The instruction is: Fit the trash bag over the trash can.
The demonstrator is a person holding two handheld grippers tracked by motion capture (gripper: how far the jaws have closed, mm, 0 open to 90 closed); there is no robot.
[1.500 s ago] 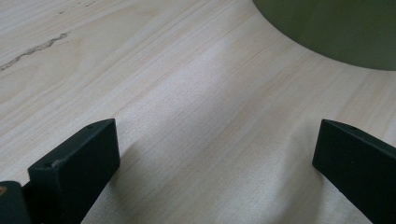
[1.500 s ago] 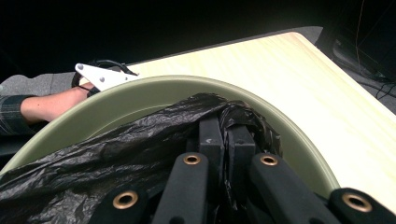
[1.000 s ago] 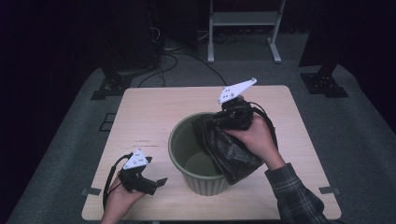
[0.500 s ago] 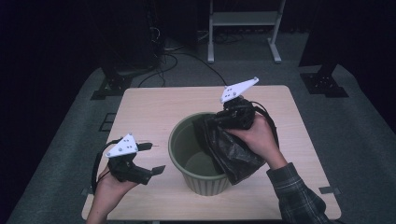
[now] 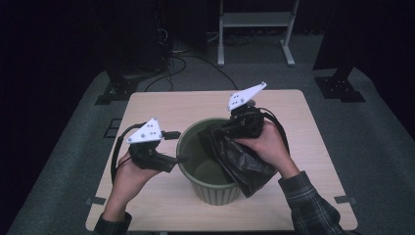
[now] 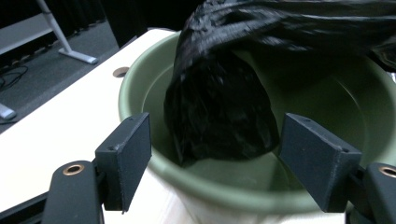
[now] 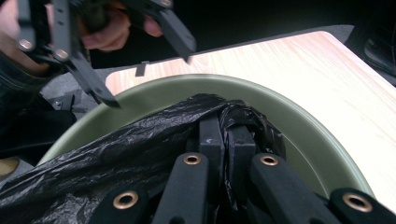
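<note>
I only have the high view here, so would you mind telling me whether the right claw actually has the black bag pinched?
Observer: Yes. In the right gripper view the right claw has its jaws closed on a bunched fold of the black bag.
Operator: Thank you. Is the left claw open?
Observer: It is. In the left gripper view the left claw has its jaws spread wide with nothing between them, over the near rim of the green bin.
Operator: And is the bag inside the bin?
Observer: Partly. A lobe of it hangs down inside, against the inner wall.
</note>
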